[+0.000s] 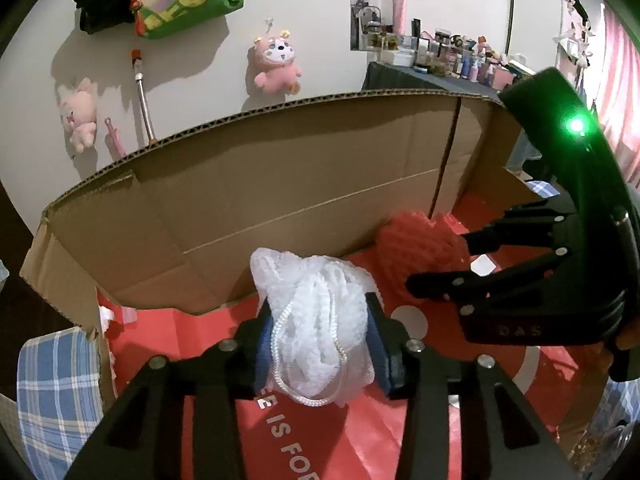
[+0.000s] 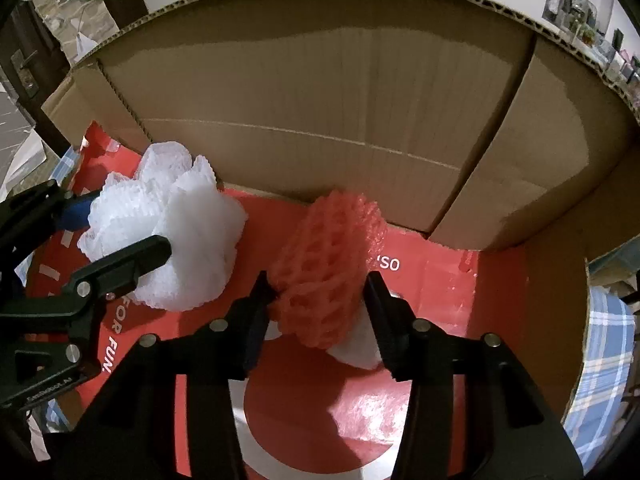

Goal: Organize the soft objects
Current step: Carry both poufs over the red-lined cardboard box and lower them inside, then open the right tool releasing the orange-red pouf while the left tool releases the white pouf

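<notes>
**2 grippers, 2 soft mesh pieces inside the cardboard box**

The left gripper (image 1: 318,344) is pinching a white mesh bath pouf (image 1: 316,320) between its 2 blue-padded fingers (image 1: 378,348), and the pouf's white cord loop (image 1: 308,396) is hanging down in front of them. In the right wrist view the same pouf (image 2: 168,232) is sitting low over the red printed floor (image 2: 432,280) of the cardboard box (image 2: 320,100), toward the box's left side, with the left gripper (image 2: 120,240) closing on it from the left.

The right gripper (image 2: 316,300) is holding a red foam net sleeve (image 2: 326,268) between its 2 fingers, which are set fairly wide and touching the sleeve's flanks; the sleeve is lying just in front of the box's brown back wall, right of the pouf and apart from it. A white piece (image 2: 356,350) is showing under the sleeve. From the left wrist view the sleeve (image 1: 420,248) is sitting beyond the right gripper (image 1: 436,258).

Outside the box, a blue plaid cloth (image 1: 56,392) is lying at its left, and a pink plush toy (image 1: 276,64) is hanging on the wall behind.
</notes>
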A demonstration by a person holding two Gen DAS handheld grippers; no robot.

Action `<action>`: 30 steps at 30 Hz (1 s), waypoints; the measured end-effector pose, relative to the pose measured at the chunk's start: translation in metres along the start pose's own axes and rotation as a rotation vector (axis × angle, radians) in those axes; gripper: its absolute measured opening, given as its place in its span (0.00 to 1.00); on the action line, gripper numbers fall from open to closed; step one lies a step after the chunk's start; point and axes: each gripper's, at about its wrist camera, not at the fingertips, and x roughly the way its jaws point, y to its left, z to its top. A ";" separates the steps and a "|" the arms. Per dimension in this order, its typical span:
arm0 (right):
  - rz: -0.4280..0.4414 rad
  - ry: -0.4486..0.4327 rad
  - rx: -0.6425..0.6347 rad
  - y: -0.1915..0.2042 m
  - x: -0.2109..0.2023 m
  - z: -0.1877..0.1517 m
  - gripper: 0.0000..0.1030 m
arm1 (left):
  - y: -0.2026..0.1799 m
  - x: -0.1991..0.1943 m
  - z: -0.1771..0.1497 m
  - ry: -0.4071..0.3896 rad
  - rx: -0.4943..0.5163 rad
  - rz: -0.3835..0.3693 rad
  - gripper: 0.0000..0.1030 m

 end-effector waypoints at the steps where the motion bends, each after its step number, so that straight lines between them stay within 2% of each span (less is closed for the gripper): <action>1: 0.004 0.002 0.000 0.000 0.000 -0.001 0.46 | 0.000 0.000 -0.001 0.001 -0.001 0.001 0.46; 6: 0.000 0.008 0.003 -0.003 0.004 -0.003 0.47 | 0.000 0.003 -0.005 0.003 -0.008 0.006 0.49; 8: -0.002 0.005 0.000 -0.002 0.003 -0.003 0.55 | 0.001 0.003 -0.005 0.001 -0.009 0.008 0.52; 10: -0.009 0.005 -0.004 0.003 0.006 -0.002 0.60 | 0.002 0.003 -0.005 0.004 -0.013 0.008 0.54; 20: -0.039 0.010 -0.023 0.004 -0.005 -0.014 0.60 | 0.005 -0.001 -0.007 -0.003 -0.029 0.020 0.67; 30: -0.094 0.046 -0.034 -0.009 -0.003 -0.030 0.59 | 0.007 -0.010 -0.009 -0.018 -0.048 0.025 0.69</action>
